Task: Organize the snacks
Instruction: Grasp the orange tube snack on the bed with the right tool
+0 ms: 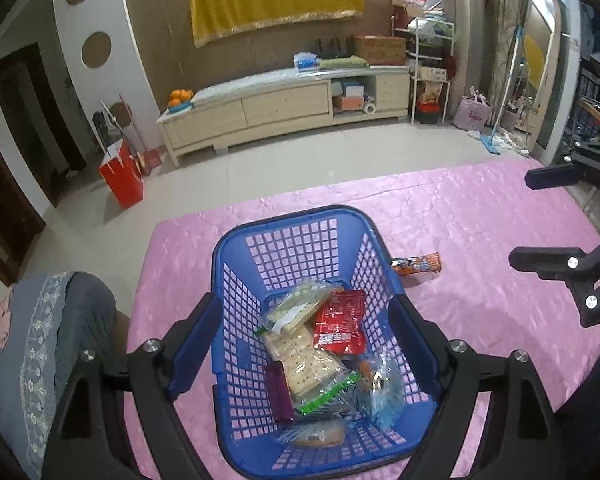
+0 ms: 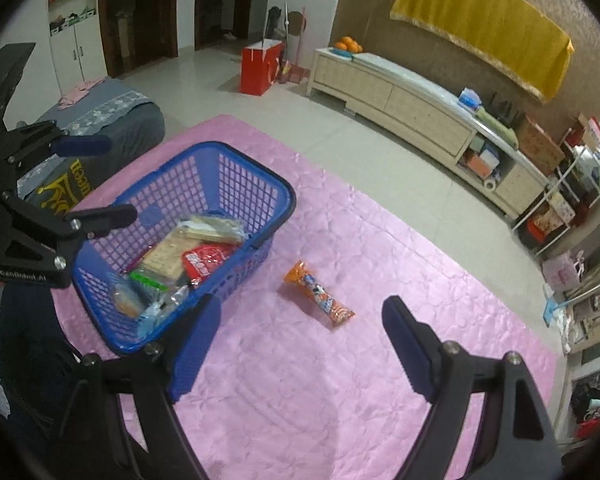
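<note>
With both the left gripper [image 1: 304, 344] and the right gripper [image 2: 300, 344] spread apart and empty, the last orange snack packet [image 2: 319, 294] lying at the blue basket's [image 2: 260, 168] four o'clock could slide on the glossy pink cloth [image 2: 340, 400] if pinched off-centre.

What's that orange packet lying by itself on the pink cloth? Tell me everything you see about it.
The orange packet is a long, narrow snack wrapper, shiny like plastic film, with crimped ends and blue and white print that is too blurred to read. It looks sealed and full. It lies flat on the pink cloth, askew, beside the blue basket but apart from it. Nothing touches it but the cloth, and no fingers are on it.
</note>
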Available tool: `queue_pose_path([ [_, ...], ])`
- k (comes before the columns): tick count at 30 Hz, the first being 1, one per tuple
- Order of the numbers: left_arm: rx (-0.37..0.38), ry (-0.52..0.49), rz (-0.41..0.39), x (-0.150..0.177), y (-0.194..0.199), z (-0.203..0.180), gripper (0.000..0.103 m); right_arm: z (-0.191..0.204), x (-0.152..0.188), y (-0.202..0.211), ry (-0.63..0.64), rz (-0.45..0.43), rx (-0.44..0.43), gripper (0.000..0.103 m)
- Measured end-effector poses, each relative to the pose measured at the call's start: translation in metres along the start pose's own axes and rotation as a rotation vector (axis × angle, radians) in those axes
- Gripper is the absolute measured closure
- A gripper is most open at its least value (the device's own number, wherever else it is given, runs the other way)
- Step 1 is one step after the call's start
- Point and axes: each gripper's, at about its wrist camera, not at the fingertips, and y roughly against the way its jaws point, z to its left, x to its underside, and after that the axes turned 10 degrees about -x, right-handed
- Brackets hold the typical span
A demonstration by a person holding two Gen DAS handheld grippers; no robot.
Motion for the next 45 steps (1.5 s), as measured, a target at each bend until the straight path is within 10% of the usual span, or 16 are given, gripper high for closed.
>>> queue_pose_path([
  [35, 0.058, 0.012, 0.246, -0.011, -0.129, -0.021, 0.02, -0.068, 0.019, -0.167, -0.006, 0.158, -0.17, 0.018],
  [41, 0.043, -0.003, 0.258, -0.014, -0.132, -0.019, 0.02, -0.065, 0.024, -0.183, 0.036, 0.195, -0.147, 0.036],
  [45, 0.042, -0.006, 0.257, -0.015, -0.133, -0.021, 0.02, -0.067, 0.031, -0.188, 0.032, 0.216, -0.142, 0.073],
])
